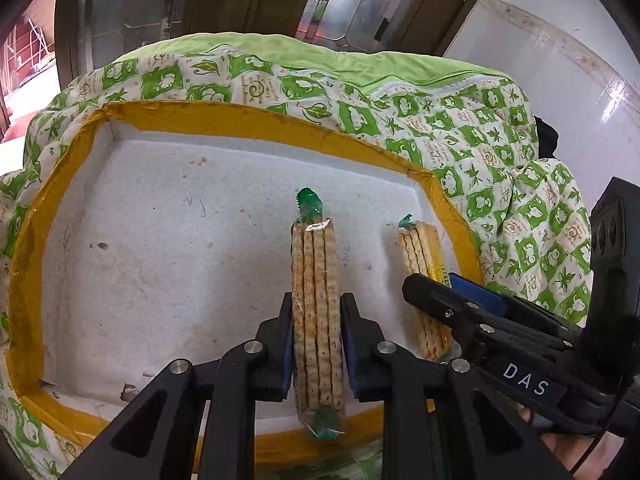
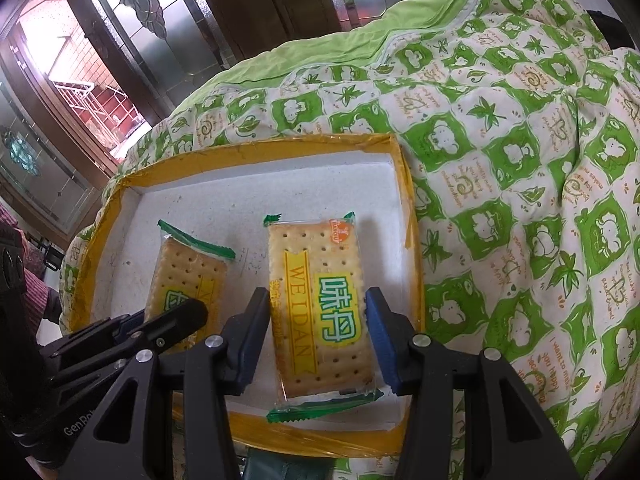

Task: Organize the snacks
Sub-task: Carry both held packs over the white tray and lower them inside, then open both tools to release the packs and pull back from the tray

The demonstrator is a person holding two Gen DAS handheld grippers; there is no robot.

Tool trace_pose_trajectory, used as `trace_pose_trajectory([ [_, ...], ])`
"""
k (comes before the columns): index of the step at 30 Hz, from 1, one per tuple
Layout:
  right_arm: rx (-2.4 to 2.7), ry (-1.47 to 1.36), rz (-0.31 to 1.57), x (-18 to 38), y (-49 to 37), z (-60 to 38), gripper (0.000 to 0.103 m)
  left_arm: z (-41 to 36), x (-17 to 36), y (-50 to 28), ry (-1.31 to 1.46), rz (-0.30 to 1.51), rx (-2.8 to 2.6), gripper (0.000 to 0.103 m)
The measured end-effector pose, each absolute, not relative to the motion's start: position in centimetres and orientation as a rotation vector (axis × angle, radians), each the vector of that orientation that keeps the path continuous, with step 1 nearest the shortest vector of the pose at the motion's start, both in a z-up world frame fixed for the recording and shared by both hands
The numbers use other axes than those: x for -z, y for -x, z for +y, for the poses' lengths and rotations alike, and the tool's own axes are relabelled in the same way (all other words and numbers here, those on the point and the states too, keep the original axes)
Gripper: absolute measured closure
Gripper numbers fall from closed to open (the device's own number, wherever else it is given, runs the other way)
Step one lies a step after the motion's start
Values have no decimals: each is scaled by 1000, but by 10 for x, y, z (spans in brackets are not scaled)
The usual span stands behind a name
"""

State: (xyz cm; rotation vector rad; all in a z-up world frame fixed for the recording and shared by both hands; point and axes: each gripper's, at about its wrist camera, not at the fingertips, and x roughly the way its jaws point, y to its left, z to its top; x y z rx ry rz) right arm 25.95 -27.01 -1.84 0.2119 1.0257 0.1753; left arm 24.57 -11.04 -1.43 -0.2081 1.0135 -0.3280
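Your left gripper (image 1: 316, 338) is clamped on a clear, green-ended packet of square crackers (image 1: 316, 312) held on edge, its two flat faces against the pads. Its lower sealed end looks to reach the floor of the shallow white foam tray with the yellow-taped rim (image 1: 160, 240). Your right gripper (image 2: 320, 336) is closed across the width of a second cracker packet with a yellow-and-green "WEIDAN" label (image 2: 320, 304), gripping its long edges; it lies face up over the same tray, near the right-hand wall. The two packets sit just beside each other, with the grippers close together.

The main risk is the left packet. Standing on a narrow edge with nothing to lean on, it will likely topple as soon as you let go, and it could fall against the right packet or your other gripper. Lay it flat, or rest it against something, before releasing.

The crackers are brittle. Any extra squeeze on the right packet presses along the biscuits' edges and may crack them; pushing either packet down into the tray would do the same.

The tray rests on a soft green-and-white patterned quilt (image 2: 520, 160), not on a firm surface. Pressing down on one side could tilt it and slide the packets.

Finally, the right packet is close to the tray wall, so a sideways release could catch the wrapper on the taped rim.
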Motion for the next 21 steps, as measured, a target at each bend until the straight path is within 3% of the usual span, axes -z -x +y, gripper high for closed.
trace_pose_trajectory([
  [21, -175, -215, 1031, 18, -257, -269, 54, -109, 18, -244, 160, 1018, 288, 72],
])
